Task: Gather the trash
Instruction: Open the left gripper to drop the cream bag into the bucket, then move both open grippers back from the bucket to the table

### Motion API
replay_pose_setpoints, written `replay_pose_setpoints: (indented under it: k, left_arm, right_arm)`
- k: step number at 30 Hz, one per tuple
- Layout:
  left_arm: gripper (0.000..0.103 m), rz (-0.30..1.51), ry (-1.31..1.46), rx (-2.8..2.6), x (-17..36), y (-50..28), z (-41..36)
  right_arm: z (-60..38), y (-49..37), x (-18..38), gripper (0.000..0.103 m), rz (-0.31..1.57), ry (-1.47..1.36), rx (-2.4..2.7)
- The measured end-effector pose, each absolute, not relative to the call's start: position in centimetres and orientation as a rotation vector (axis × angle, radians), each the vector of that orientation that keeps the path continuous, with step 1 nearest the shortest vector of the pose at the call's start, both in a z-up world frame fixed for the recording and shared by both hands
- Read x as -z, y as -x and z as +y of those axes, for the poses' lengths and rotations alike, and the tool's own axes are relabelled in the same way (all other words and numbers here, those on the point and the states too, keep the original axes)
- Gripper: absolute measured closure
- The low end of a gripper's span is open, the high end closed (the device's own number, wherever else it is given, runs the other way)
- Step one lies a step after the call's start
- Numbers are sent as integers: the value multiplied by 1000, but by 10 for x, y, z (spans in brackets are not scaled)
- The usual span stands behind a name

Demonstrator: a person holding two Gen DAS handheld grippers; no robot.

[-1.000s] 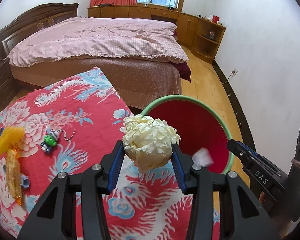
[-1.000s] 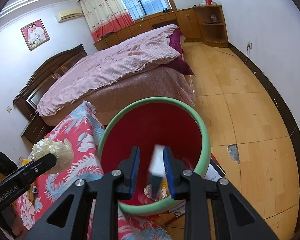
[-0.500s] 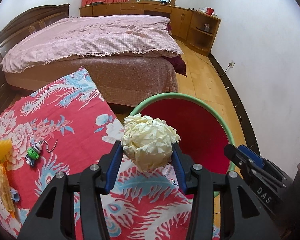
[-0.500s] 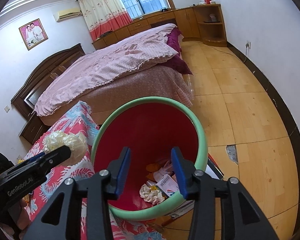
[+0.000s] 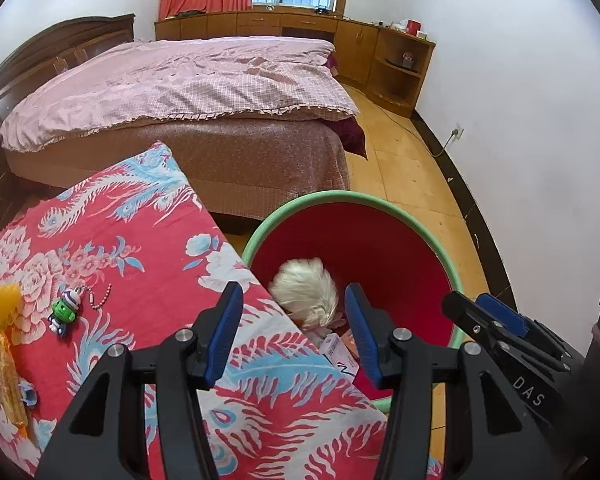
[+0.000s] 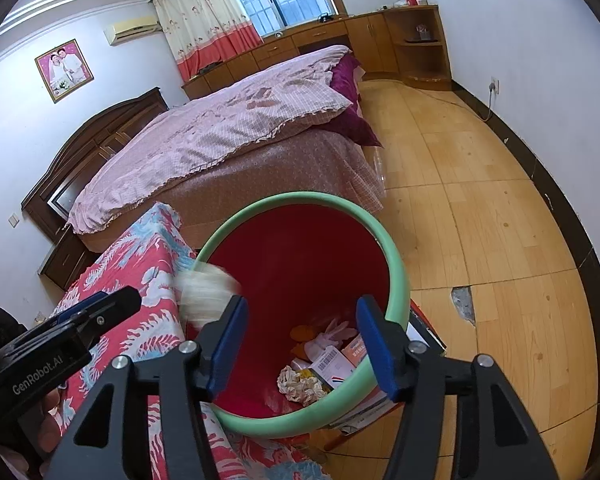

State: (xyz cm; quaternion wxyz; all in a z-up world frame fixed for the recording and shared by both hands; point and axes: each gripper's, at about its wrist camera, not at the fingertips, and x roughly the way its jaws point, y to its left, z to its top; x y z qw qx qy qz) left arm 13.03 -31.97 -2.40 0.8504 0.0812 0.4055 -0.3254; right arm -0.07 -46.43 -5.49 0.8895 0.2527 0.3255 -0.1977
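Crumpled pale paper ball [image 5: 305,286] drops blurred into the green-rimmed red bin [image 5: 432,236] because the opening left tongs [image 5: 294,330] have released it; right tongs [image 6: 300,346], opening too, hold nothing.

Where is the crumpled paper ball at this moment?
In the left wrist view the paper ball is a blur just beyond the left gripper, whose jaws are opening, dropping inside the near-left rim of the red bin beside the table.

Both wrist cameras look steeply down along their fingers, close above the red bin [image 5: 380,248] [image 6: 300,256]; each view shares it, the floral tablecloth [image 5: 120,248] [image 6: 140,272] and bed [image 5: 188,80] [image 6: 228,128].
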Motion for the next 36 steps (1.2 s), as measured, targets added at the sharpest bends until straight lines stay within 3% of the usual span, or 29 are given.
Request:
replay_pose_setpoints:
  k: [18, 36]
  left_arm:
    - [50, 847, -80, 595, 10, -122, -259]
    - [50, 824, 39, 401, 4, -126, -156]
  right_arm:
    - [-438, 7, 30, 26, 653, -493, 384]
    - [-384, 0, 12, 21, 645, -478, 253]
